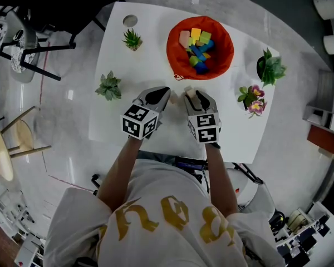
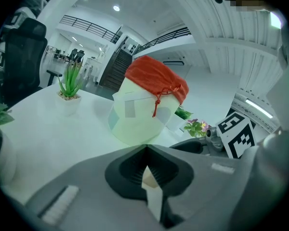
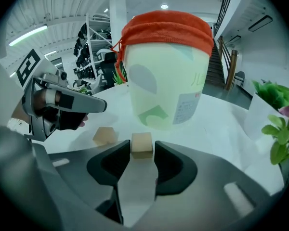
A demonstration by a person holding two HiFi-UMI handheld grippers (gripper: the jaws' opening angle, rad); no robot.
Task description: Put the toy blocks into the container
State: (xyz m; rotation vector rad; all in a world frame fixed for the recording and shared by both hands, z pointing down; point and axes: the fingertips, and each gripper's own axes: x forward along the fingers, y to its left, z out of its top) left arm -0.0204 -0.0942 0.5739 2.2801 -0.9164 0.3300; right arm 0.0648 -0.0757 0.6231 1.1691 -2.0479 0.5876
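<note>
The container (image 1: 172, 49), pale with an orange cloth rim, stands at the table's far middle and holds several coloured blocks (image 1: 199, 48). It rises ahead in both gripper views (image 2: 144, 114) (image 3: 164, 81). My right gripper (image 1: 190, 95) (image 3: 142, 150) is open, and a beige cube (image 3: 142, 143) (image 1: 187, 91) rests on the table between its fingertips. A second beige block (image 3: 105, 136) (image 1: 173, 99) lies just left of it, under the tips of my left gripper (image 1: 162, 95) (image 3: 94, 105). In the left gripper view the left gripper's (image 2: 147, 150) tips meet, with a pale sliver behind them.
Small potted plants stand round the white table (image 1: 156, 132): two at the left (image 1: 132, 39) (image 1: 109, 86), a green one (image 1: 270, 67) and a flowering one (image 1: 253, 99) at the right. A black chair (image 1: 28, 38) stands off the far left corner.
</note>
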